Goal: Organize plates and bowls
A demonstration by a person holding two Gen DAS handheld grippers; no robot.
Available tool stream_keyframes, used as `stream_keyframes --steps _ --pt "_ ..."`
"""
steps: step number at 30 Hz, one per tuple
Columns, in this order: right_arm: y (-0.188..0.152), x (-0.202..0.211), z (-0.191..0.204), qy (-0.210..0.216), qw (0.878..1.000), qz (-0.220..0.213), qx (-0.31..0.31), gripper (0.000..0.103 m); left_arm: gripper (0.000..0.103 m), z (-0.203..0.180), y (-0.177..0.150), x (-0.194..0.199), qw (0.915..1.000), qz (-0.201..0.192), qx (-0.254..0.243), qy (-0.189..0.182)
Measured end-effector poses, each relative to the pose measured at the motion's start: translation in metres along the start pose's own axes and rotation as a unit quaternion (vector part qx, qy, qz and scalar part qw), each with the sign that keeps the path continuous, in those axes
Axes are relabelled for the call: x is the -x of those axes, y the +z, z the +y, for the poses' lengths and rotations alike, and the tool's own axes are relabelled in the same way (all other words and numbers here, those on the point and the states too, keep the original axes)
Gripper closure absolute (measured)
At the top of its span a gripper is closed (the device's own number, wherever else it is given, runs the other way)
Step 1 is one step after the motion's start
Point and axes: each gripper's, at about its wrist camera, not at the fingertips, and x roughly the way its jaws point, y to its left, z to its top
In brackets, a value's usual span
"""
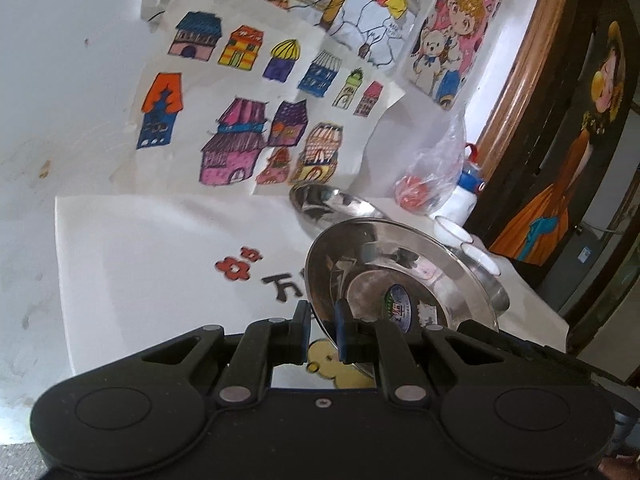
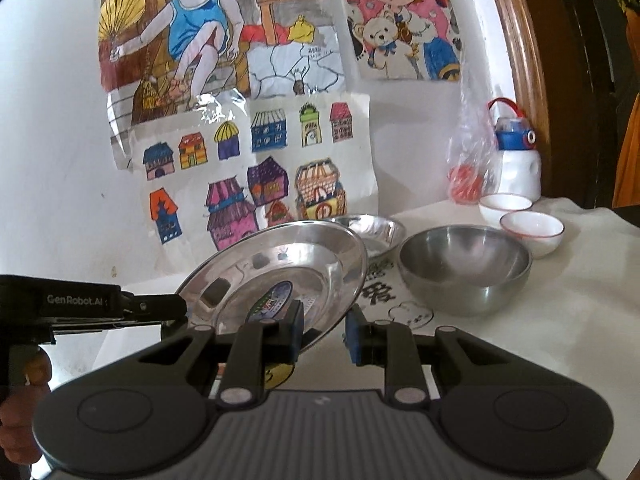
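Observation:
A shiny steel plate [image 1: 400,272] [image 2: 280,264] with a sticker in its middle hangs tilted above the table. My left gripper [image 1: 322,312] is shut on its near rim, and it reaches in from the left [image 2: 176,308] in the right wrist view. My right gripper [image 2: 324,320] is shut on the opposite rim, one pad on the plate's face and the other under its edge. To the right stands a deep steel bowl [image 2: 464,268] on the table. A shallow steel dish [image 2: 372,232] [image 1: 332,200] lies behind the plate.
Two small white bowls [image 2: 504,204] [image 2: 532,228] stand at the back right, beside a white and blue bottle [image 2: 518,160] and a plastic bag [image 2: 468,176]. Coloured drawings [image 2: 256,152] cover the wall behind. A white printed cloth [image 2: 540,320] covers the table.

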Motion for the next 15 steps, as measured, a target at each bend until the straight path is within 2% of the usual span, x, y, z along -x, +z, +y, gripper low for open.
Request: stream_keyframes --steps 6,15 --pt "0.014 -0.017 -0.006 0.002 1.000 -0.003 0.010 0.077 0.090 -0.005 0.012 -0.012 1.0000 -0.008 0.001 0.001" --pt "0.052 -0.078 -0.023 0.008 1.000 0.003 0.029 0.077 0.090 -0.001 0.046 -0.055 0.9995 -0.019 0.022 0.006"
